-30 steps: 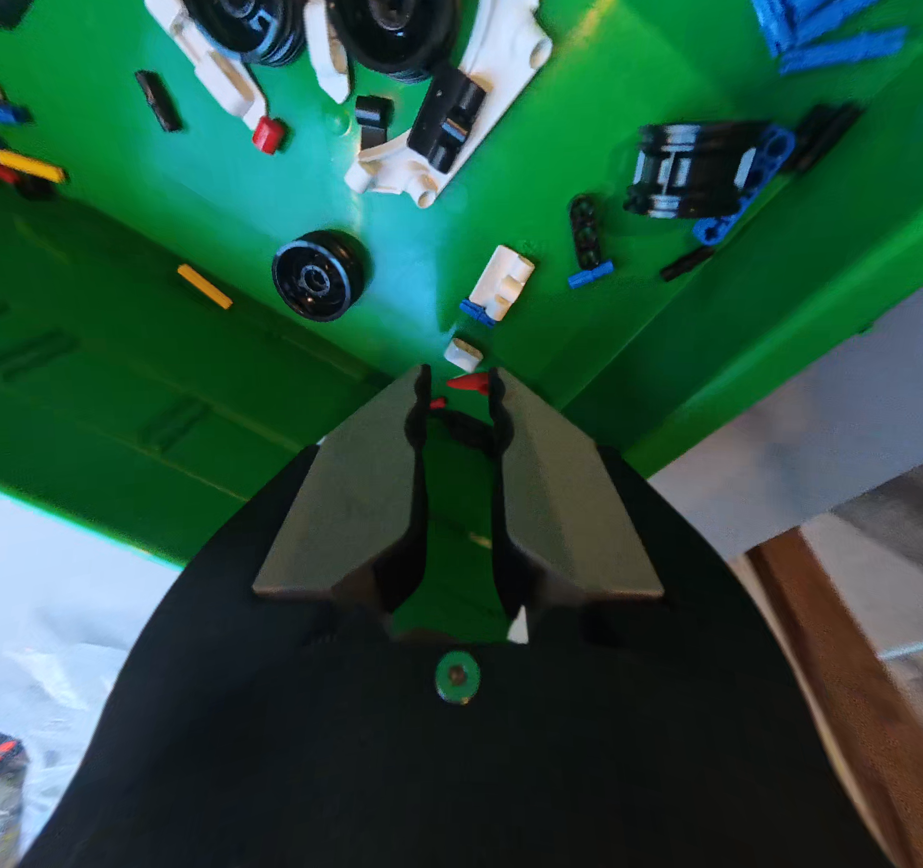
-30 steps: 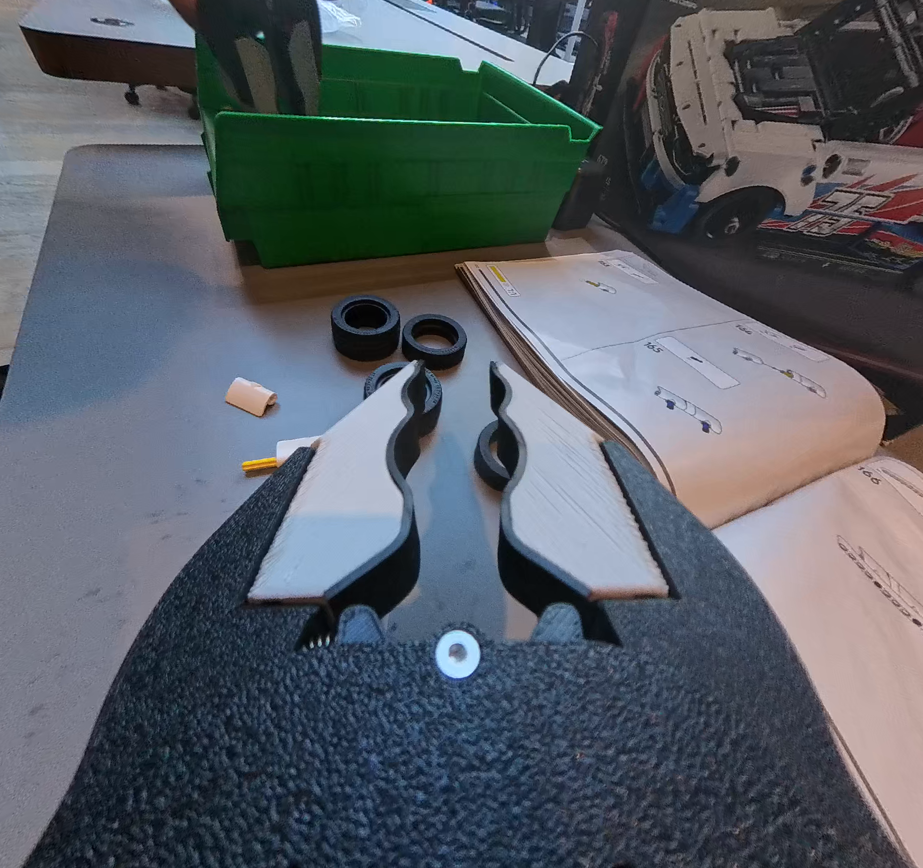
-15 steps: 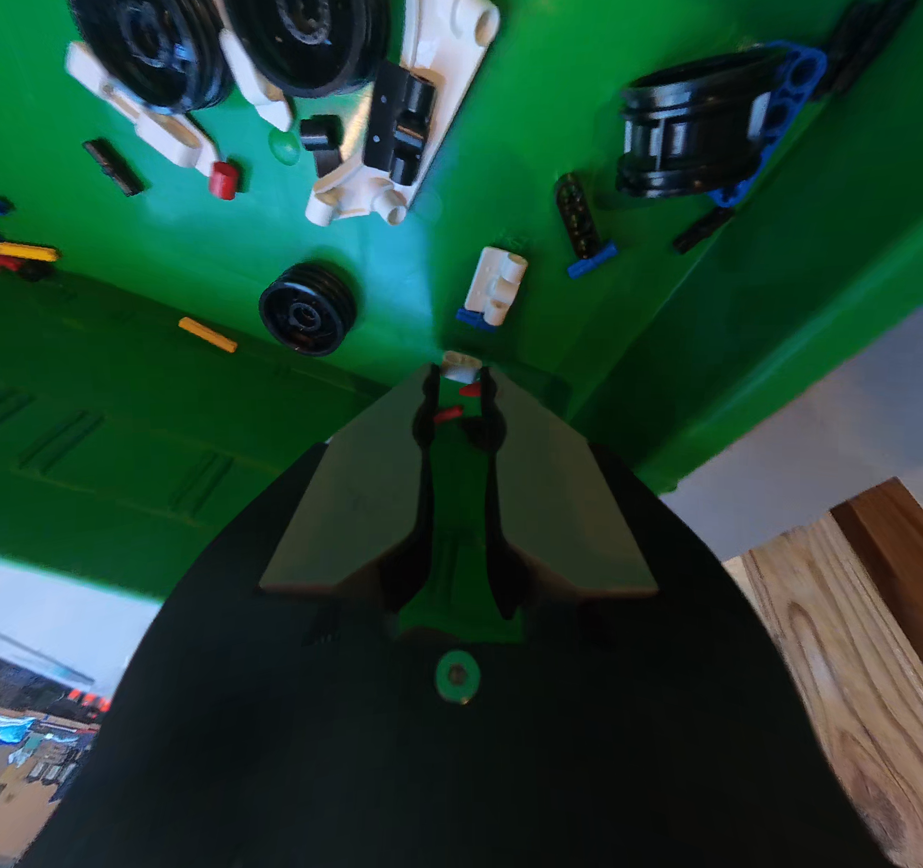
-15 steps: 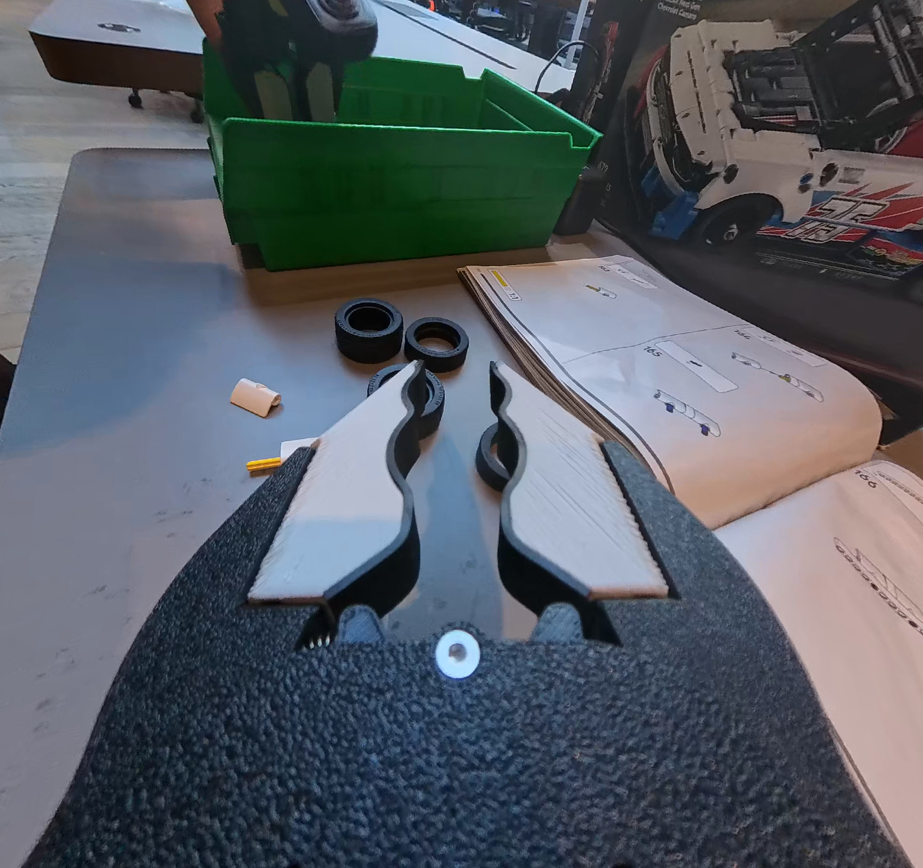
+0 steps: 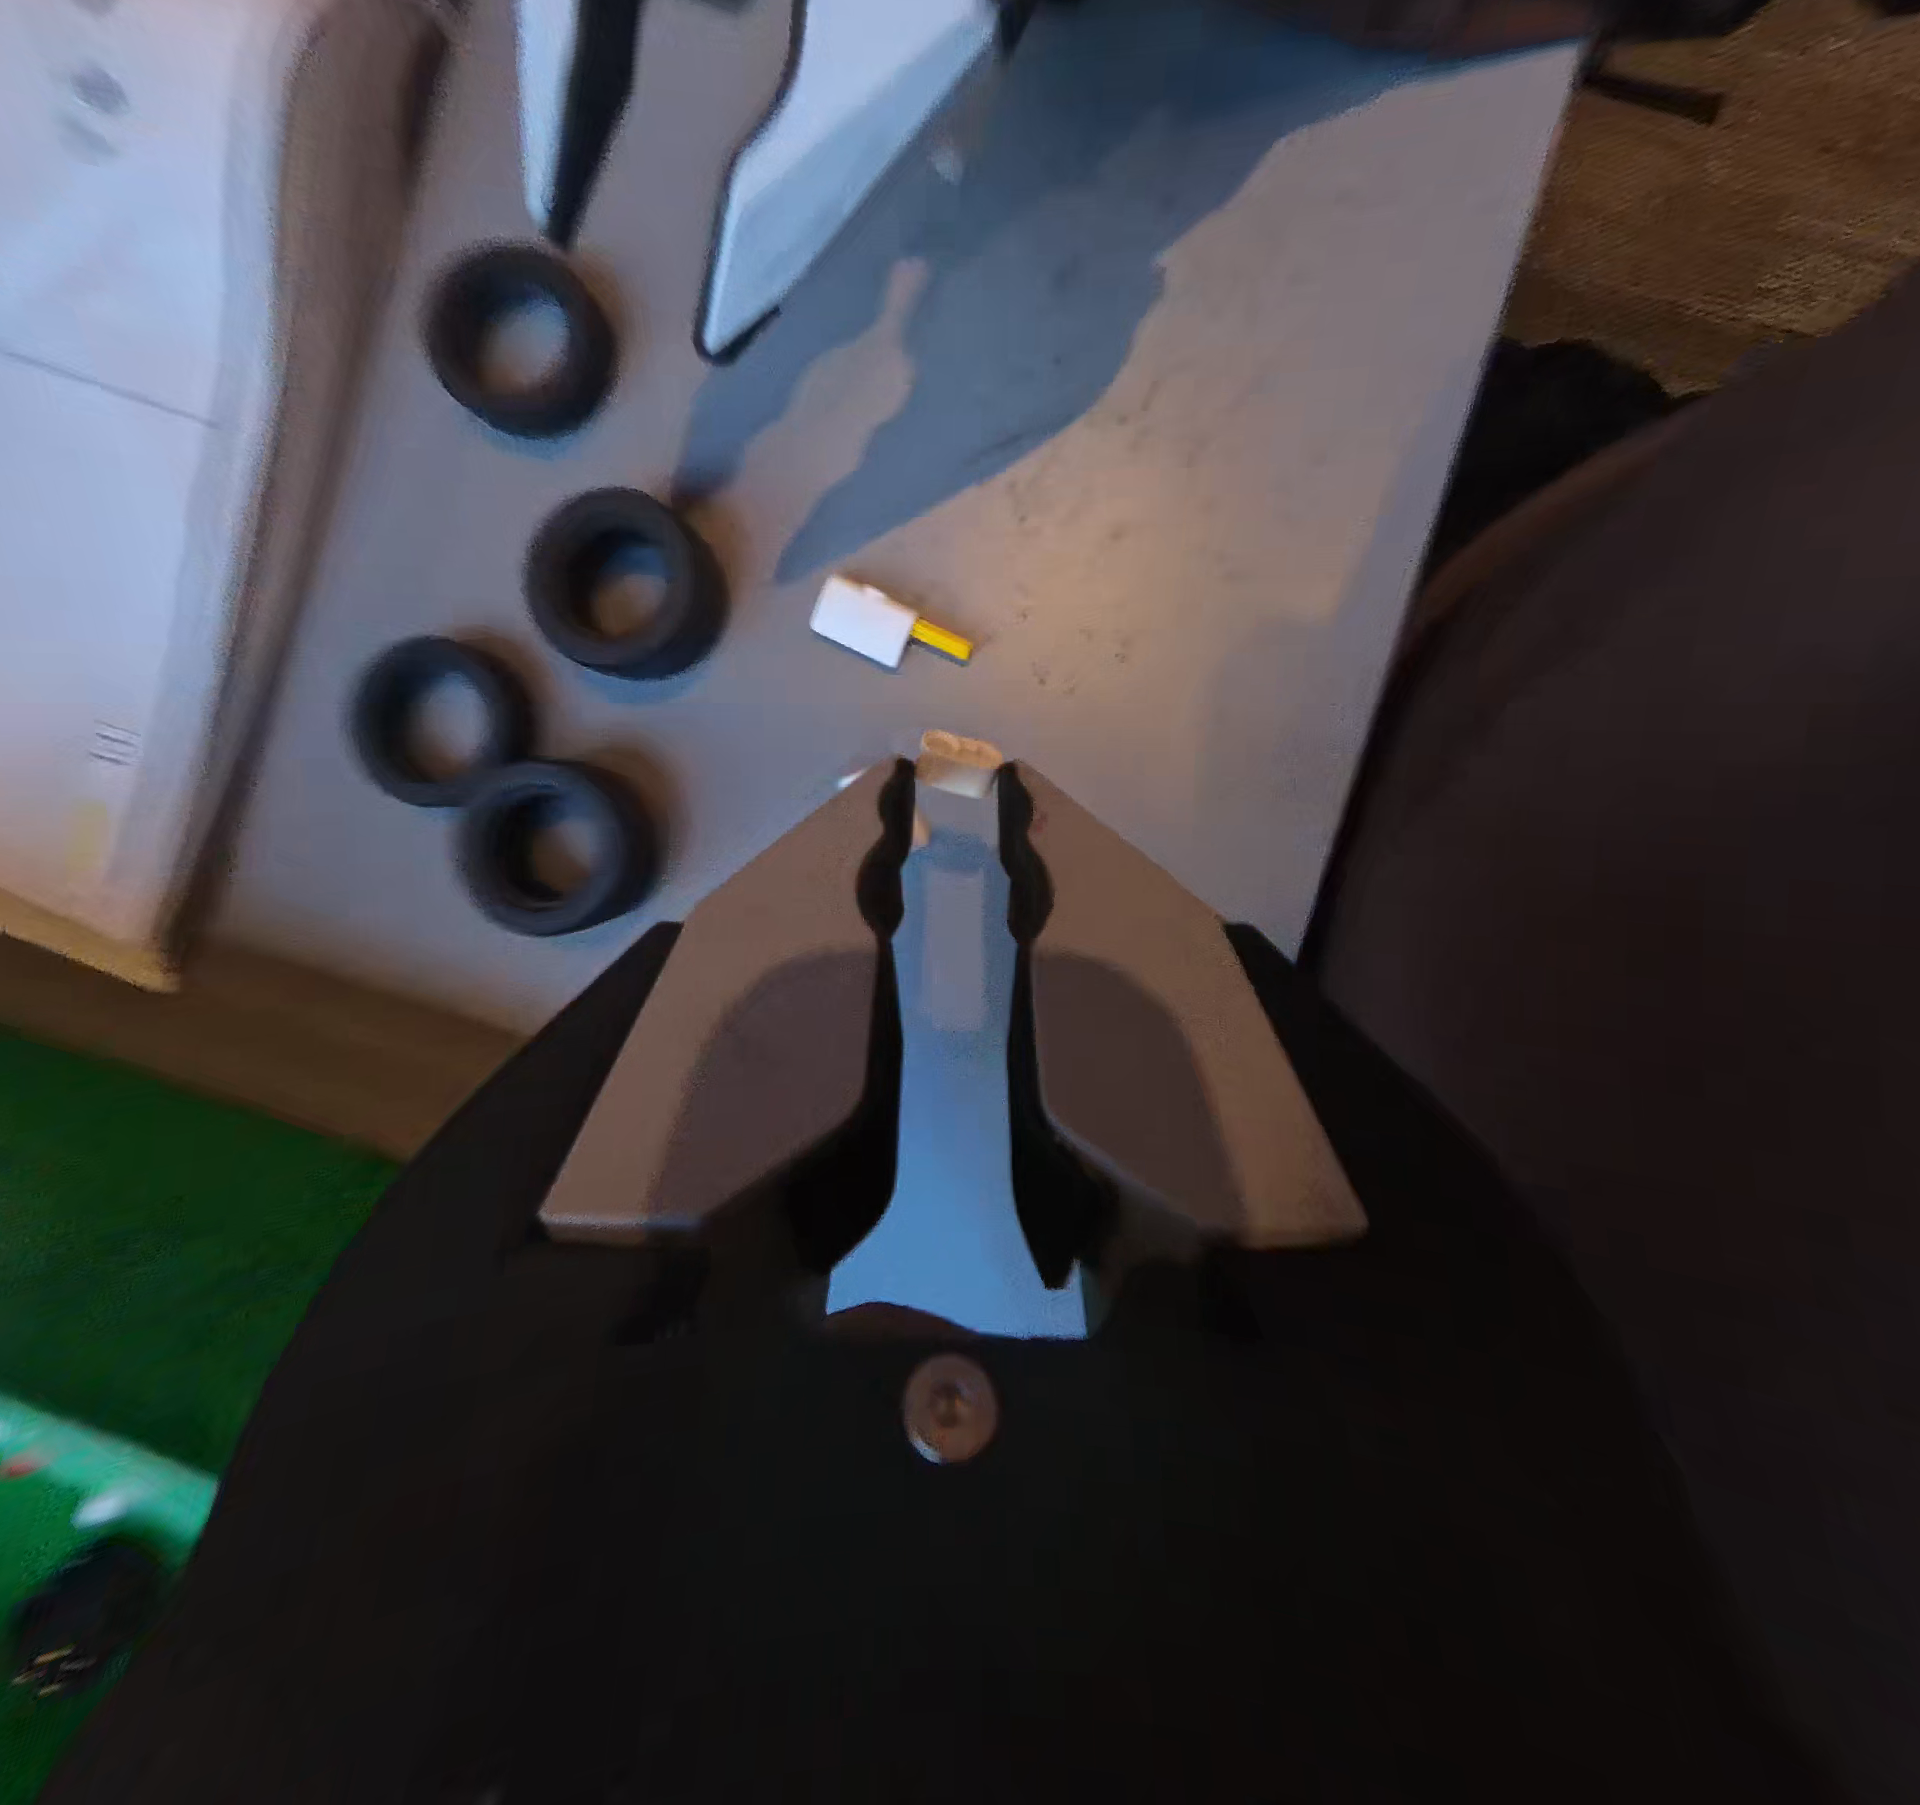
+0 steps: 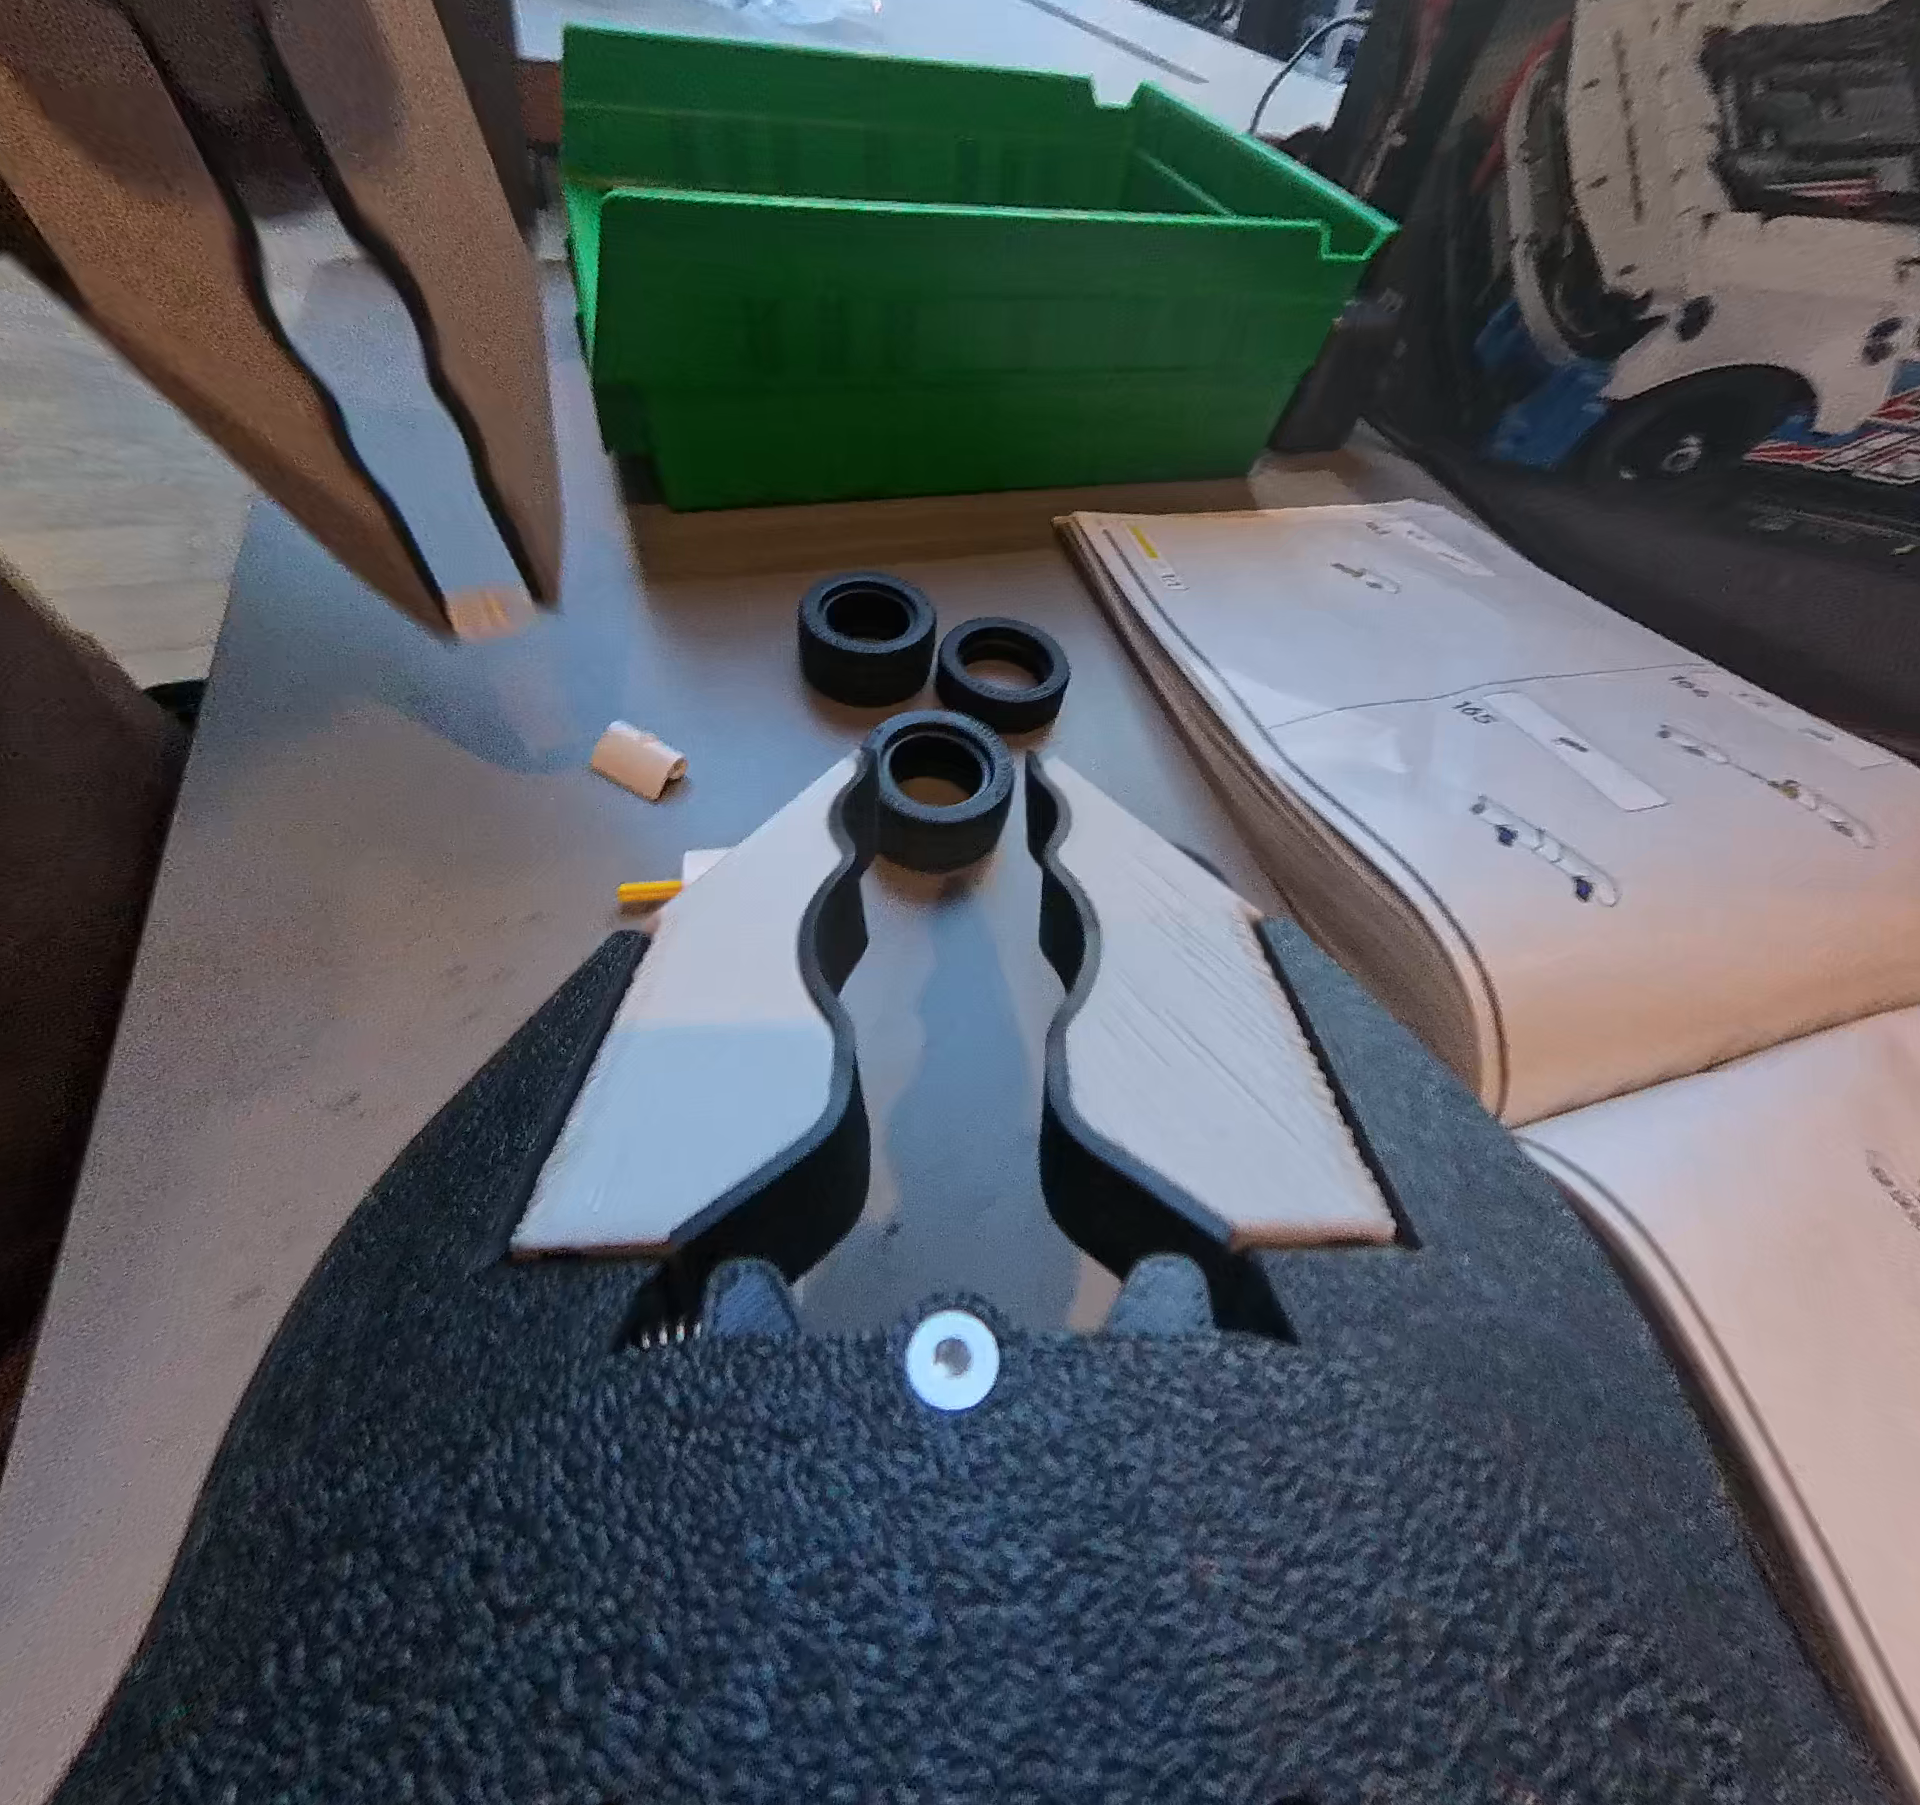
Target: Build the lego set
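My left gripper (image 5: 956, 776) hangs over the grey table, shut on a small white Lego piece (image 5: 957, 753) at its tips. It also shows at the upper left of the right wrist view (image 6: 488, 607). My right gripper (image 6: 945, 763) is open and low over the table. A black tyre (image 6: 940, 805) lies on the table and shows between its fingertips; I cannot tell if they touch it. Two more tyres (image 6: 865, 638) (image 6: 1003, 675) lie beyond. The left wrist view shows several tyres (image 5: 623, 581) and the right gripper (image 5: 644, 290), blurred, at the top.
A green bin (image 6: 935, 353) stands at the back of the table. An open instruction booklet (image 6: 1455, 768) lies on the right, with the set's box (image 6: 1714, 249) behind it. A white curved piece (image 6: 636, 760) and a yellow pin (image 6: 649, 891) lie left of my right gripper.
My left gripper has closed on the small white piece in the green bin, lifted out and swung over the table. My right gripper stays open and has shifted slightly.
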A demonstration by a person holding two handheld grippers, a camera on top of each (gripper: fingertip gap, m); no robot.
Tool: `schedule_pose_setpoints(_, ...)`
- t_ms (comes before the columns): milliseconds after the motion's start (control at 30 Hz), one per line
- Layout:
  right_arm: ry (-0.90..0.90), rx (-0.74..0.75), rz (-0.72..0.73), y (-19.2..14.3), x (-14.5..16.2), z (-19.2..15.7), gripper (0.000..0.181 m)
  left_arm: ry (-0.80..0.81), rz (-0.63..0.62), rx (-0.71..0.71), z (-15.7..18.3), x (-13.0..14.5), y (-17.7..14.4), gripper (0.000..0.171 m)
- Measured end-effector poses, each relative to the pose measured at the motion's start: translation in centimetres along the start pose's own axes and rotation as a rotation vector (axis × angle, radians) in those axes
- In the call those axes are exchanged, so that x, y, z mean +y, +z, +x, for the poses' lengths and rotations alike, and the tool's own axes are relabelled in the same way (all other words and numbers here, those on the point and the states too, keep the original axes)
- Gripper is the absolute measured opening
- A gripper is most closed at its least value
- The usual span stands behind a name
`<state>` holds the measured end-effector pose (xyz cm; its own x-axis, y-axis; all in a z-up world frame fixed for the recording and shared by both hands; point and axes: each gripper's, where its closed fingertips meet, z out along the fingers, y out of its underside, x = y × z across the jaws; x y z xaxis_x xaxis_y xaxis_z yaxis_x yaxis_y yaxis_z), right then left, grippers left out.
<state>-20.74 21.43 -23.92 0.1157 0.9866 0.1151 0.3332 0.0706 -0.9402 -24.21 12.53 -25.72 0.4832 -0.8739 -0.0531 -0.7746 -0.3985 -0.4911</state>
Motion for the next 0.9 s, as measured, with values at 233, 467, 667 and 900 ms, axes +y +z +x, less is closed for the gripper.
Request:
schedule_pose_setpoints(233, -0.017, 0.047, -0.009, -1.2, 0.6, -0.1, 0.027, -0.163, -0.015, -0.049, 0.7, 2.0, 4.8, 0.013)
schedule_pose_setpoints(467, -0.039, 0.071, -0.018, -1.3, 0.7, -0.5, 0.027, -0.161, 0.123, -0.097, 0.6, 1.3, 5.1, 0.013)
schedule_pose_setpoints(667, -0.020, 0.069, -0.013, -1.3, 0.6, -0.3, 0.026, -0.196, 0.282, -0.114, 0.4, 1.1, 5.0, 0.013)
schedule_pose_setpoints(900, -0.015, 0.028, 0.006, -0.6, 0.1, -0.4, 0.026, -0.158, 0.283, -0.108, 0.0, 1.5, 4.7, 0.013)
